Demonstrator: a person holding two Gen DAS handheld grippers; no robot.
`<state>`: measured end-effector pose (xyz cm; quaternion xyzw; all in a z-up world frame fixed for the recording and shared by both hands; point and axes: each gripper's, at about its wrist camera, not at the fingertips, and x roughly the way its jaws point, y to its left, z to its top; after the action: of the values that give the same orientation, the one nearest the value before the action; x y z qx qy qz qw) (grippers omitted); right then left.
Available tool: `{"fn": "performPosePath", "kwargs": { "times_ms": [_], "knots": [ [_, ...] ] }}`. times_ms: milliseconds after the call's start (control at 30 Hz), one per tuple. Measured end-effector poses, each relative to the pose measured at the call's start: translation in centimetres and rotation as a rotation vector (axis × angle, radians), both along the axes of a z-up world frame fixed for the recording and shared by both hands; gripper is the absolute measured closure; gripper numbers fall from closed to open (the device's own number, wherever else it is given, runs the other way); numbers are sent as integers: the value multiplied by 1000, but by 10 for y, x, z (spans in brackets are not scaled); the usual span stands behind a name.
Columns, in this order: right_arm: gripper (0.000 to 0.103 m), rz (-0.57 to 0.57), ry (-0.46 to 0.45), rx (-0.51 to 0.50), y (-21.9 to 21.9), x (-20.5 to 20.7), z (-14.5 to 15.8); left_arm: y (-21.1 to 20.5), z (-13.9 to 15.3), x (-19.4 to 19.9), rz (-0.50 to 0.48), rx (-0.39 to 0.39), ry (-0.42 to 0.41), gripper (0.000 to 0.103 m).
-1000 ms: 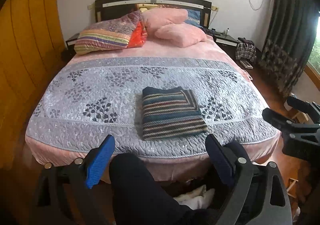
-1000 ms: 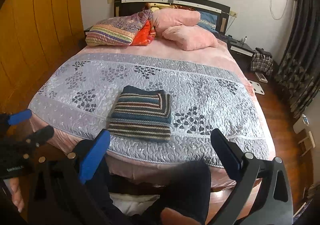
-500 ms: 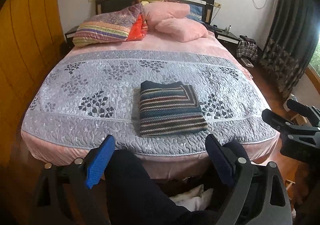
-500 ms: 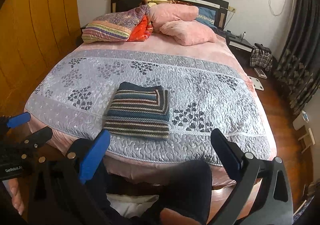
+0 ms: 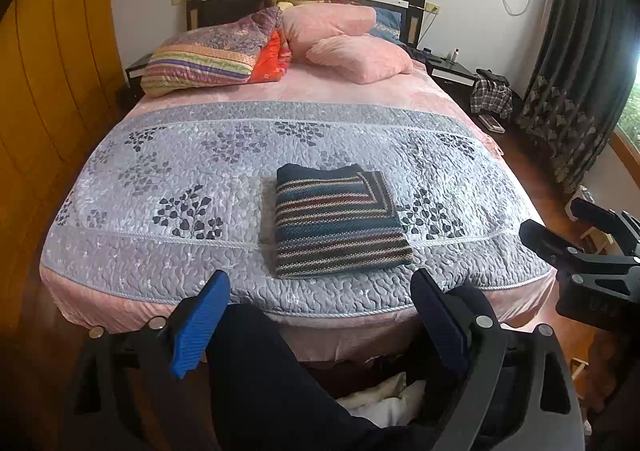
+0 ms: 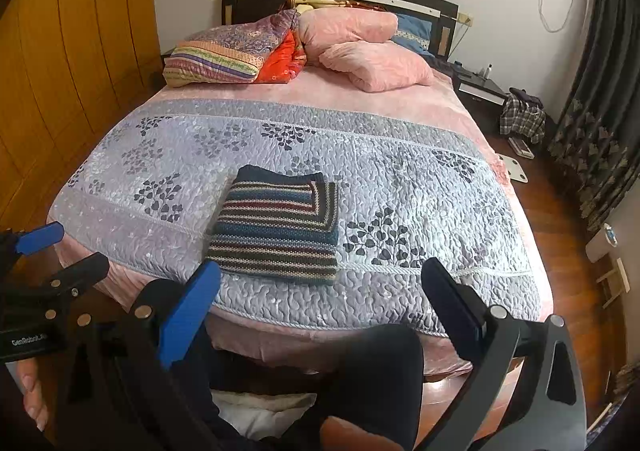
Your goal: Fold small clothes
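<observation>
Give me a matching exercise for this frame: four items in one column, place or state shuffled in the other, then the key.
Items
1. striped folded garment
2. pink pillows
3. checked cloth
4. left gripper

Place or state
A. on the floor right of the bed, near the curtain
B. open, holding nothing, in front of the bed's foot edge
C. flat on the grey quilt near the foot of the bed
D. stacked at the headboard end

Pairs: 1-C, 2-D, 3-A, 4-B
</observation>
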<state>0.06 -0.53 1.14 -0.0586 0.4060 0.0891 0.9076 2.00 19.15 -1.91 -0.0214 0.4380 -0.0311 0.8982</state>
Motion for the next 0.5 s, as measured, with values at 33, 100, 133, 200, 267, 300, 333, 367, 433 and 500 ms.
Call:
{"fn": "performPosePath", "kwargs": {
  "times_ms": [33, 100, 133, 200, 267, 300, 333, 367, 433, 500],
  "knots": [
    [3, 0, 0, -1, 0, 0, 0, 0, 0, 0, -1, -1, 0, 11],
    [3, 2, -4, -3, 0, 0, 1, 1, 0, 0, -1, 0, -2, 11],
    [3, 3, -6, -3, 0, 0, 1, 0, 1, 0, -1, 0, -3, 11],
    [3, 3, -10, -4, 1, 1, 2, 1, 2, 2, -2, 2, -4, 11],
    [3, 4, -10, -4, 2, 2, 1, 1, 3, 3, -2, 4, -7, 11],
    [3, 5, -11, -4, 2, 2, 1, 1, 4, 2, -2, 4, -11, 11],
    [3, 5, -11, -5, 3, 2, 2, 1, 5, 2, -1, 5, -14, 11],
    [3, 7, -12, -6, 4, 2, 2, 1, 5, 1, 1, 5, -15, 11],
    [3, 8, -14, -6, 5, 3, 3, 3, 5, 2, 3, 1, -15, 11],
    [3, 10, -17, -7, 7, 1, 4, 4, 5, 2, 4, 0, -16, 11]
  ]
}}
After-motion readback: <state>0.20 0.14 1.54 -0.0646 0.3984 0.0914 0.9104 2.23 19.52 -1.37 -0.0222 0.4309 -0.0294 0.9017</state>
